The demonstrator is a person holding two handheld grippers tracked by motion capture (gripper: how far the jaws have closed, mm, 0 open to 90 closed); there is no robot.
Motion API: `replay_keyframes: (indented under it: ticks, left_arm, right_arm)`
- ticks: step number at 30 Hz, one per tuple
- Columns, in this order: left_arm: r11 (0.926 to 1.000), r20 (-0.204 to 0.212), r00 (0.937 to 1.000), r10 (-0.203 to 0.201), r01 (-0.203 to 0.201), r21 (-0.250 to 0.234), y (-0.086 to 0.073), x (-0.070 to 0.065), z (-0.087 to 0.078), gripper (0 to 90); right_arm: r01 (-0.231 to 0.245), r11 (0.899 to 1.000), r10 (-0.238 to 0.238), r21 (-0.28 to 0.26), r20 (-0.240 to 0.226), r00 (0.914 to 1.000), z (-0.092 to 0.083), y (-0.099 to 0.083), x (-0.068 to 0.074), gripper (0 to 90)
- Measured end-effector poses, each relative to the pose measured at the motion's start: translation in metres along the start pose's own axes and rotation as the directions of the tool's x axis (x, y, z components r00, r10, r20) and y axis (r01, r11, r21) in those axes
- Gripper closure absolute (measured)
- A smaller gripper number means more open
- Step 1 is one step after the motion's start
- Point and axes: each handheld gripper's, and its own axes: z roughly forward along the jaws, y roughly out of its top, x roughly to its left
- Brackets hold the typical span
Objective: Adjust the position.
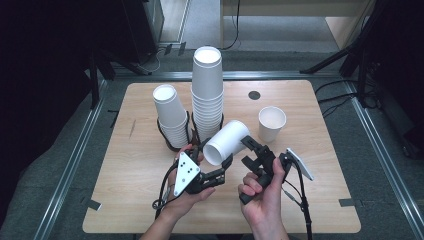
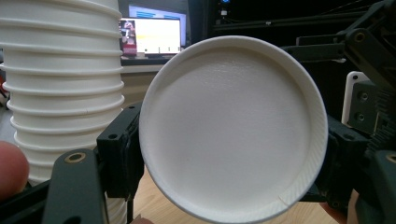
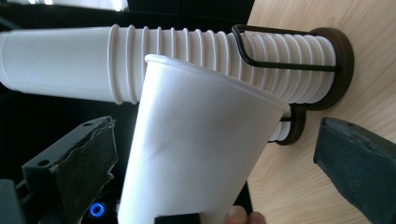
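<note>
Your left claw (image 1: 220,167) is clamped on the paper cup (image 1: 227,141) near its rim, and the left gripper view shows the pads pinching both sides of the cup's round end (image 2: 232,128). Held this way, the cup lies almost level above the tabletop (image 1: 140,200). In the high view its long axis runs from the open mouth at about 7 o'clock to the narrow base at about 1 o'clock.

Your right claw (image 1: 252,152) stands wide apart and grips nothing. The right gripper view shows the cup wall (image 3: 196,158) between its two pads with a clear gap on either side. From that claw the cup's base end lies at about 10 o'clock in the high view, just beside it, so the right hand is the nearer one to the narrow end. If that claw is to take the cup, it needs to close across the axis, not along it.

Beyond the cup, at 12 o'clock, stands the tall stack (image 1: 207,92) in its wire holder. The shorter stack (image 1: 171,115) is at about 11 o'clock, and a single upright cup (image 1: 271,123) stands apart at about 2 o'clock.
</note>
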Motion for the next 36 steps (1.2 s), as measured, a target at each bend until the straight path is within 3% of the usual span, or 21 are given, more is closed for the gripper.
replay_keyframes:
  ticks: [4,10,18,36]
  left_arm:
    - [1.0,0.005,0.9999,0.009,-0.009,0.0,0.0,-0.001,0.0,24.4]
    - [0.9998,0.015,0.9997,0.02,-0.02,-0.007,-0.001,-0.003,0.0,24.4]
    - [0.9996,0.025,0.9994,0.024,-0.024,-0.013,0.0,-0.003,-0.001,24.4]
    - [0.9994,0.044,0.9985,0.031,-0.03,-0.014,0.0,-0.003,-0.002,24.5]
  right_arm:
    - [-0.058,0.998,0.058,0.01,-0.02,0.9981,0.003,-0.003,0.002,0.0]
    - [-0.108,0.994,0.109,0.028,-0.041,0.9932,0.013,-0.002,-0.001,0.0]
    - [-0.126,0.991,0.128,0.046,-0.027,0.9915,0.023,0.0,-0.001,0.0]
    - [-0.175,0.981,0.18,0.083,-0.058,0.982,0.042,0.008,-0.007,0.6]
